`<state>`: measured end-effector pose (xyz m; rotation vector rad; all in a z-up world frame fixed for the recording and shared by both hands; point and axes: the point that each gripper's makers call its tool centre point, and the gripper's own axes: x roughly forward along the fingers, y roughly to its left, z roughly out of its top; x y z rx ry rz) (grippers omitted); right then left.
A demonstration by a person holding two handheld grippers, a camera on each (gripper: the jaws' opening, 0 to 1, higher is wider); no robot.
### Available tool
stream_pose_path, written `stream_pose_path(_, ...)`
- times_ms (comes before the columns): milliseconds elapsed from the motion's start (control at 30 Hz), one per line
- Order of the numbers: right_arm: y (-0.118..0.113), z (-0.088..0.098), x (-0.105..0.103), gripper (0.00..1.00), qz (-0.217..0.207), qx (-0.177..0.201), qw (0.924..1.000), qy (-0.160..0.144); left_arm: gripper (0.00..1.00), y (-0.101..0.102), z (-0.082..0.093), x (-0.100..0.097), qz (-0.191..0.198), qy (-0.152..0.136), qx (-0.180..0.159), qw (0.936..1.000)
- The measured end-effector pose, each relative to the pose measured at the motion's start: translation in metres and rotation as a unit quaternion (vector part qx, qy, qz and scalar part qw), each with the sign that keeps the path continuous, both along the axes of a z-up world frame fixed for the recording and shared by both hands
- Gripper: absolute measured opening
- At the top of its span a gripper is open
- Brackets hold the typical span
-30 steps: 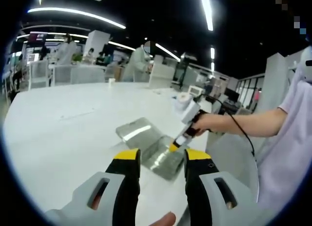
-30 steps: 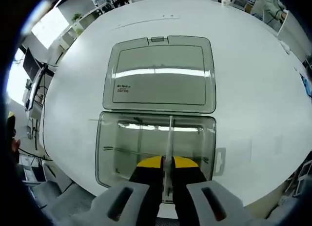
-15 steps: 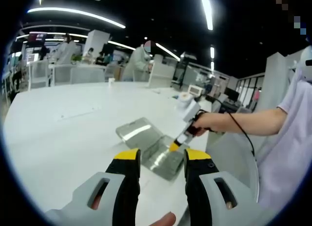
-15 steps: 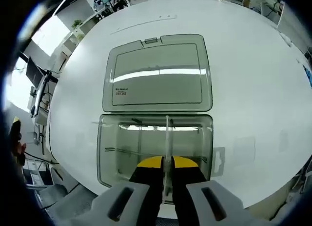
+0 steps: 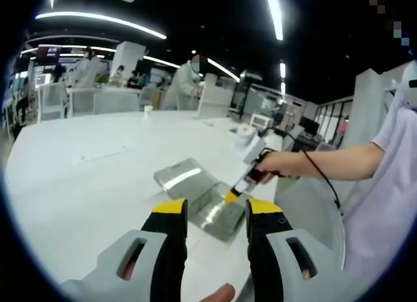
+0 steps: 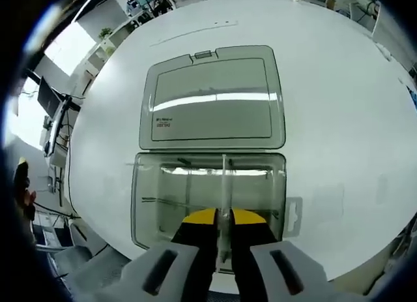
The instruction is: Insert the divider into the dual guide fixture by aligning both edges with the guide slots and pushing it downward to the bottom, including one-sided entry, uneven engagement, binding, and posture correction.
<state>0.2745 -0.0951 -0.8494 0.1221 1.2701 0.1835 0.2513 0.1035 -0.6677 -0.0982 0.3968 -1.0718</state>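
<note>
The work sits on a wide white table (image 6: 339,87) in a big open office, dark ceiling overhead with long strip lights (image 5: 276,14), white chairs (image 5: 52,97) and people in light coats (image 5: 184,84) at the far side.

On the table lies a clear plastic box (image 6: 208,191) with its hinged lid (image 6: 212,96) folded flat open away from the person; a small label shows on the lid. Seen from the right gripper view, the right gripper (image 6: 222,218) hangs over the near side of the box, its yellow-tipped jaws drawn close together and pinching the near end of a thin clear divider (image 6: 225,184). The divider stands on edge, running from the jaws across the inside of the box to the far wall, near the hinge. How deep it sits in the guide slots I cannot tell.

From the left gripper view, the left gripper (image 5: 212,212) is held back from the box, well apart, jaws spread wide with nothing between them. Past it the person's hand (image 5: 273,165) holds the right gripper tilted down onto the box, a black cable (image 5: 319,178) trailing from it.
</note>
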Motion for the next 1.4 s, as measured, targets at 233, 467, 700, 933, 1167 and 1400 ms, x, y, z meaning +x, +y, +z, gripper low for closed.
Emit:
stream_pose_path(233,0.001,0.003,0.001,0.03,0.012,0.001,0.9998,-0.018,0.34,0.005,0.0,-0.005,0.007,-0.002,0.004,1.0)
stream_pose_path(467,0.0,0.013,0.005,0.13,0.007,0.009,0.9985,-0.053,0.34,0.006,0.003,-0.008,0.011,-0.006,0.004,0.9999)
stream_pose_path(700,0.0,0.03,0.005,0.16,0.013,0.016,0.9959,-0.088,0.34,0.0,0.002,-0.014,0.012,-0.004,0.006,0.9999)
stream_pose_path(933,0.003,0.046,0.01,0.27,0.056,0.031,0.9894,-0.131,0.34,-0.006,0.001,-0.016,0.021,0.001,0.002,0.9998)
stream_pose_path(1167,0.006,0.061,0.017,0.35,0.105,0.042,0.9777,-0.177,0.34,-0.01,-0.001,-0.016,0.039,0.008,-0.001,0.9992)
stream_pose_path(1400,0.011,0.073,0.021,0.37,0.153,0.064,0.9631,-0.212,0.34,-0.012,-0.001,-0.018,0.063,0.012,-0.002,0.998)
